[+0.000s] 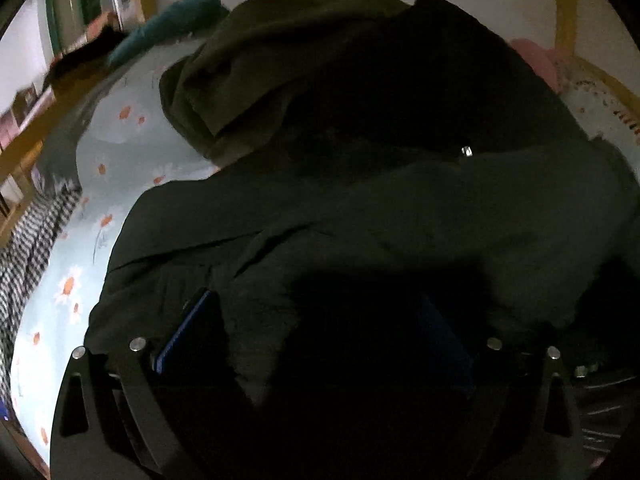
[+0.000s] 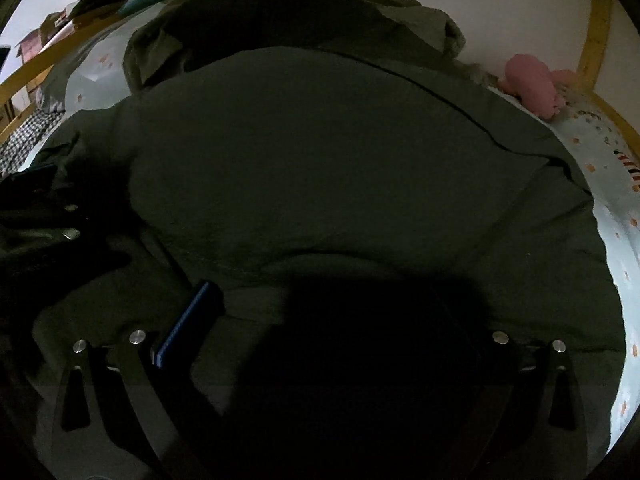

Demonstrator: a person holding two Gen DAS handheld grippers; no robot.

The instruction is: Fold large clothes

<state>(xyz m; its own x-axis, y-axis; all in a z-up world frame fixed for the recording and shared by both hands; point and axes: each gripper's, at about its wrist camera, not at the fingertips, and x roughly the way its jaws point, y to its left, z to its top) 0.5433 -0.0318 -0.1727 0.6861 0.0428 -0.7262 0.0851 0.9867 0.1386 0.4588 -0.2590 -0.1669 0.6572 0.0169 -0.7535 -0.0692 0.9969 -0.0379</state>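
A large dark olive-green coat (image 1: 360,208) lies spread over a bed and fills most of both views (image 2: 320,168). A small metal snap (image 1: 466,151) shines near its middle. My left gripper (image 1: 316,320) hovers low over the coat's near edge with its blue-padded fingers (image 1: 188,328) spread wide and nothing between them. My right gripper (image 2: 324,320) is also low over the coat, fingers (image 2: 188,324) spread wide and empty. The left gripper shows at the left edge of the right wrist view (image 2: 44,216). Dark shadow hides the cloth between each pair of fingers.
The bed has a light blue sheet with daisies (image 1: 100,200) and a yellow wooden frame (image 2: 596,28). A checked cloth (image 1: 28,256) lies at the left. A teal pillow (image 1: 168,28) is at the back left, a pink plush toy (image 2: 532,84) at the back right by the white wall.
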